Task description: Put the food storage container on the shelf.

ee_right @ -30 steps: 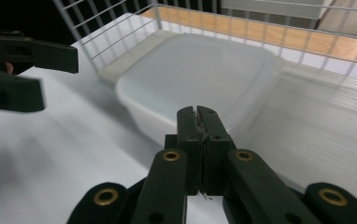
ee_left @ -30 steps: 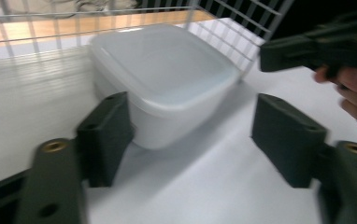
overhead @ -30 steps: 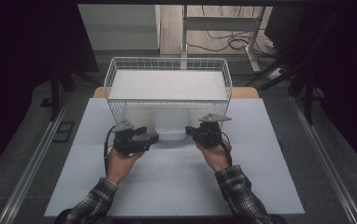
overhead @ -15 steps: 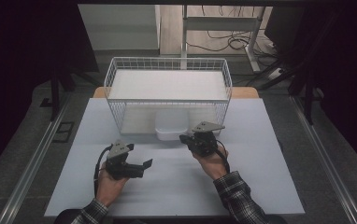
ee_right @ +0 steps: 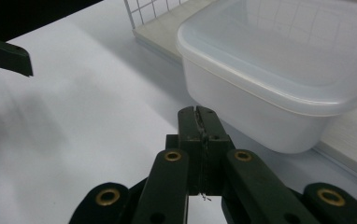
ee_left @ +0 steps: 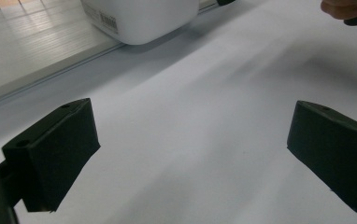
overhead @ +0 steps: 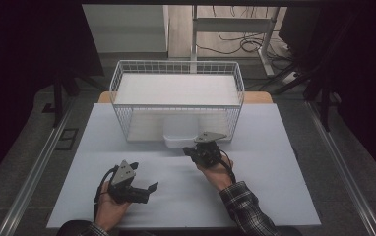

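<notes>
High view shows the white wire-mesh basket [overhead: 176,101] at the far side of the pale blue-grey table mat [overhead: 274,196], with a translucent white plastic tub [overhead: 180,138] poking out at its near wall. The right gripper [overhead: 192,152] hovers just beside that tub, jaws pressed together on nothing, probably to nudge it. The left gripper [overhead: 149,189] rests well apart over bare mat, jaws spread wide, seemingly idle.

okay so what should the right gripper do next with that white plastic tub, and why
Probably open the right gripper first: its jaws are pressed shut, empty, just short of the lidded white plastic tub, which sits half under the white wire basket. Shut jaws cannot grip its rim.
</notes>
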`<state>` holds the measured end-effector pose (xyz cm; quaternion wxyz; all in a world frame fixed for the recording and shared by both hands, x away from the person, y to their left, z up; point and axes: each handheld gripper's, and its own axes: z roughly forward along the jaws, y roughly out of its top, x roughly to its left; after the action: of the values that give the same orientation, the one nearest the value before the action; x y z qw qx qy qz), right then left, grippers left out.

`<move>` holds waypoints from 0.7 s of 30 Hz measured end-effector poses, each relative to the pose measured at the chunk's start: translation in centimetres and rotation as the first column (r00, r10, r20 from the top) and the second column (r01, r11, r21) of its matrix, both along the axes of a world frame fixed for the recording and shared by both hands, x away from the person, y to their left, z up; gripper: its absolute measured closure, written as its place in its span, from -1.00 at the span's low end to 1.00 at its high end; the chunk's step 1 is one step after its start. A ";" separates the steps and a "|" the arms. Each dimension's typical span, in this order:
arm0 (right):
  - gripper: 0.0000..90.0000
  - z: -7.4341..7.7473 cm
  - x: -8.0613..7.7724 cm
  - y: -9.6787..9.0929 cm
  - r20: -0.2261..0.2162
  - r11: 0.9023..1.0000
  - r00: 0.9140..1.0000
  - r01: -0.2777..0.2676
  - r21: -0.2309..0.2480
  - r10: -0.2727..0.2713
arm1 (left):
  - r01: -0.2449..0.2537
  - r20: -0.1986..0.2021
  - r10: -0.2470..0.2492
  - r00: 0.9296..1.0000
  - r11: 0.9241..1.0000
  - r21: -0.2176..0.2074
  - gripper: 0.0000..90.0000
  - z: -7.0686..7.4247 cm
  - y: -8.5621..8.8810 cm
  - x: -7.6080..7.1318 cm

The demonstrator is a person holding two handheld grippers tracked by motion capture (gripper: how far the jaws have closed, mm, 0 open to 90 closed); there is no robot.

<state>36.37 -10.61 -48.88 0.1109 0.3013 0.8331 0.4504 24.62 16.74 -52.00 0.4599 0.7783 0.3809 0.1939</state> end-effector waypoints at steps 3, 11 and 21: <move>0.97 -0.4 0.4 0.4 -0.013 1.000 1.000 -0.001 -0.006 0.001 | -0.008 0.007 0.008 1.000 1.000 0.001 -0.97 0.0 0.1 0.0; 0.98 -1.4 1.6 1.3 -0.034 1.000 0.999 0.010 -0.020 -0.010 | -0.008 0.002 0.008 1.000 1.000 -0.005 -0.97 -0.1 0.1 0.1; 0.98 -1.5 3.2 2.2 -0.017 0.999 0.999 0.037 -0.020 -0.038 | -0.010 -0.015 0.010 1.000 1.000 -0.013 -0.95 -0.1 0.2 0.2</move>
<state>39.58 -8.38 -50.43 0.1151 0.3196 0.8327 0.4373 24.82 16.91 -52.15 0.4610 0.7749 0.3895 0.1877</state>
